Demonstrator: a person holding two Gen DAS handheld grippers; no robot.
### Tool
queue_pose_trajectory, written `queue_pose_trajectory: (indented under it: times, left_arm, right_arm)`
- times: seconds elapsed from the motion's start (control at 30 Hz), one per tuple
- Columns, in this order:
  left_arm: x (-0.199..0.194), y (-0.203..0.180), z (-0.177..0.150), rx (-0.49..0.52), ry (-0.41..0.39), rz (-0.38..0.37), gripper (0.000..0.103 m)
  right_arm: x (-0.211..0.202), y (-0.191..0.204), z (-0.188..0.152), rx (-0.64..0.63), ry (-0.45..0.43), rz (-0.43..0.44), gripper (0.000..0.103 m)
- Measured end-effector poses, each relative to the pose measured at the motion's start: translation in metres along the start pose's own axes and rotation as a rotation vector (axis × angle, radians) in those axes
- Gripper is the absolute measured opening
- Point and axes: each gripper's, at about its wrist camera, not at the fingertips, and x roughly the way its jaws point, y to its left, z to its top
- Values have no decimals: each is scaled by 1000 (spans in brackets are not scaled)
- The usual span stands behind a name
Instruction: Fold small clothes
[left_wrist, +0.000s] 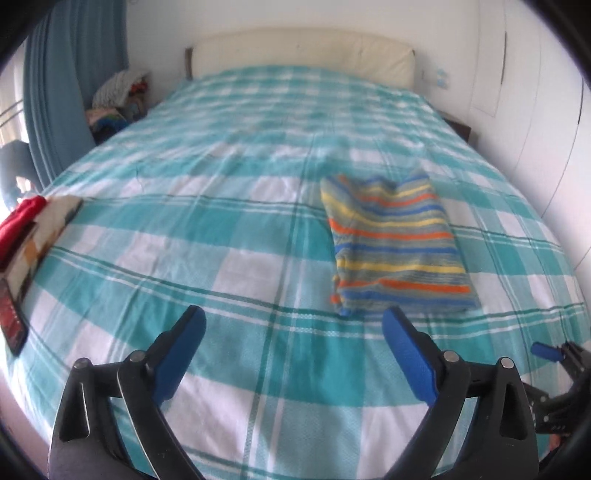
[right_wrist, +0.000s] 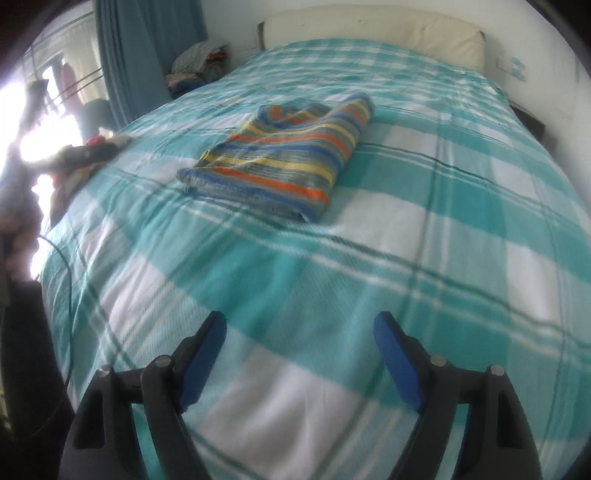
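Left gripper (left_wrist: 293, 325): jaws spread wide, nothing between pads, hovering over bedspread (left_wrist: 221, 229). Right gripper (right_wrist: 300, 330): likewise released, empty. Striped garment (left_wrist: 395, 243) lies on bed as neat folded rectangle, apart from both your grippers. Judgement: this piece looks done. Remaining: heap of cloth (left_wrist: 33, 221) at bed's left edge, seemingly unfolded; your likely next pick.

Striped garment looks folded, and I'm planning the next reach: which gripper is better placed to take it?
Probably the left gripper: the striped garment lies just beyond its open, empty fingertips. The right gripper, also open and empty, sits farther back across bare bedspread.
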Motion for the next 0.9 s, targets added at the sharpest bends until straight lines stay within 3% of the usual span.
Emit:
queue_pose_trajectory:
  times: [0.23,0.57,0.9]
  left_arm:
    - [-23,-12,-5,20,-51,35,97]
    - [-45,-20,-13,54,-97,76,99]
    - [-43,-23,-17,69,-95,96,100]
  right_arm:
    - [-40,0,-23,43,-86,-77,85]
    - [-65,12,-29,41,-158,-137,89]
    - [-62,31,-10,12,-140,-188,94]
